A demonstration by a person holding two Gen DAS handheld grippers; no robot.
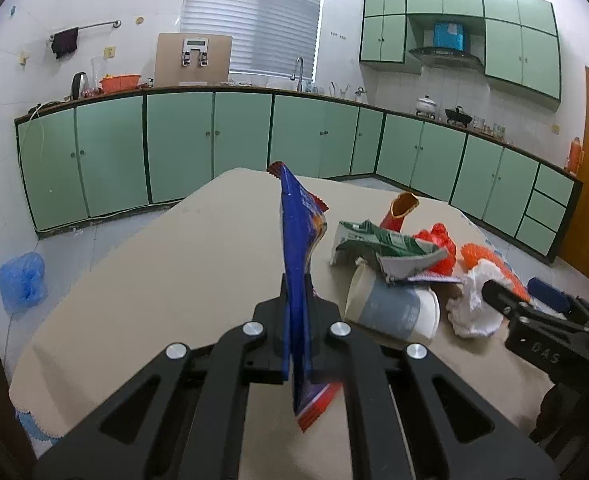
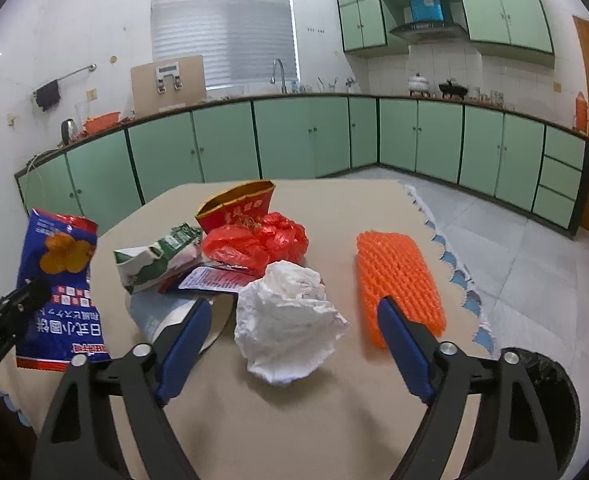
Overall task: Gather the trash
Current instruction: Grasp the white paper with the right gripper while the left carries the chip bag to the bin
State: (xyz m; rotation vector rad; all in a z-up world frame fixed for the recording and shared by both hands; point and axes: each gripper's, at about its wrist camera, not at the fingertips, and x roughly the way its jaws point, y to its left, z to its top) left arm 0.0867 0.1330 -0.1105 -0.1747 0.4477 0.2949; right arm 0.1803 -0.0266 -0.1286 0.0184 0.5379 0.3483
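We saw a blue snack wrapper [image 1: 300,236] upright at nine o'clock of crumpled white paper [image 2: 290,320], orange foam netting [image 2: 398,280] at three.

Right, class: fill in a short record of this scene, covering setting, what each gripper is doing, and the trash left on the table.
setting: kitchen, cloth-covered table
left gripper: jaws shut on blue snack bag
right gripper: jaws open around white crumpled paper
trash left: orange foam net, red plastic bag, green carton, paper cup
bin: black-lined, beside table
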